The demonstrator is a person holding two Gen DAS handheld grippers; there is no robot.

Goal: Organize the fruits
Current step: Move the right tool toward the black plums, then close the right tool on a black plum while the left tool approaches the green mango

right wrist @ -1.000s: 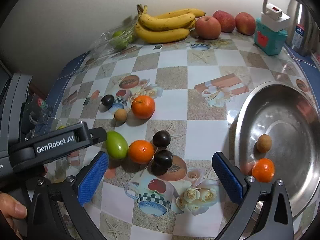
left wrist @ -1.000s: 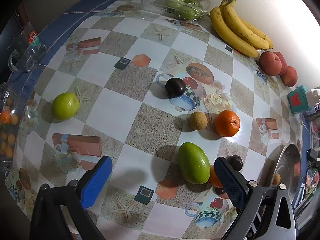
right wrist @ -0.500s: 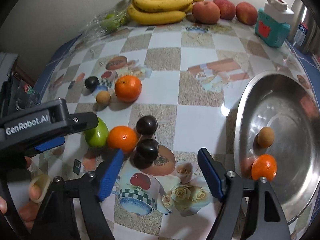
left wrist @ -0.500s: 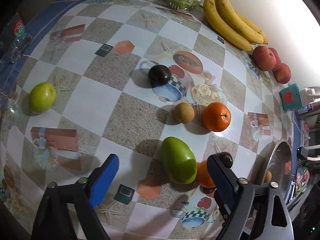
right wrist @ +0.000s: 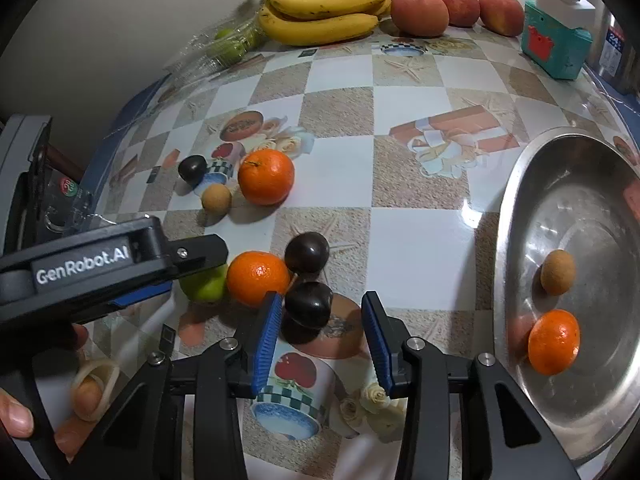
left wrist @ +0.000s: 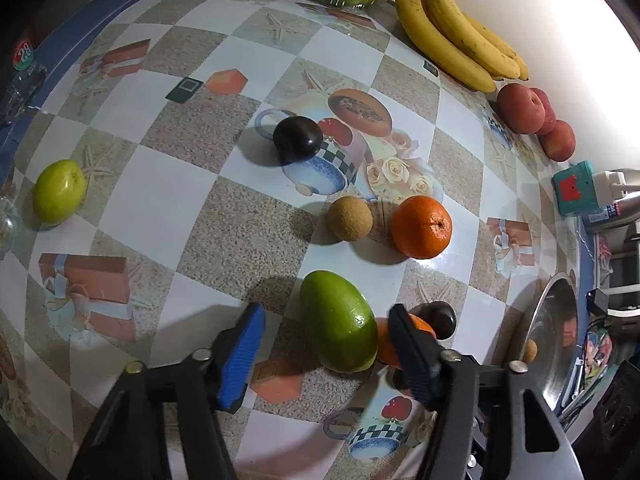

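left gripper (left wrist: 324, 346): closing round mango (left wrist: 338, 322), not gripped | right gripper (right wrist: 320, 332): closing round plum (right wrist: 308, 308), not gripped | risk: fruit may roll, nudging neighbouring orange (right wrist: 258, 278)

Both views are fisheye cameras riding on the handheld grippers, looking steeply down along their own fingers at the patterned tablecloth (left wrist: 132, 184) from close above. The left wrist view sits near the table's left part, facing toward the far wall and the bananas (left wrist: 460, 36); the right wrist view sits further right, taking in the steel bowl (right wrist: 516, 208). They share the middle cluster: the green mango (left wrist: 338, 322), the near orange (right wrist: 258, 278), the dark plums (right wrist: 307, 252) and the far fruit row.
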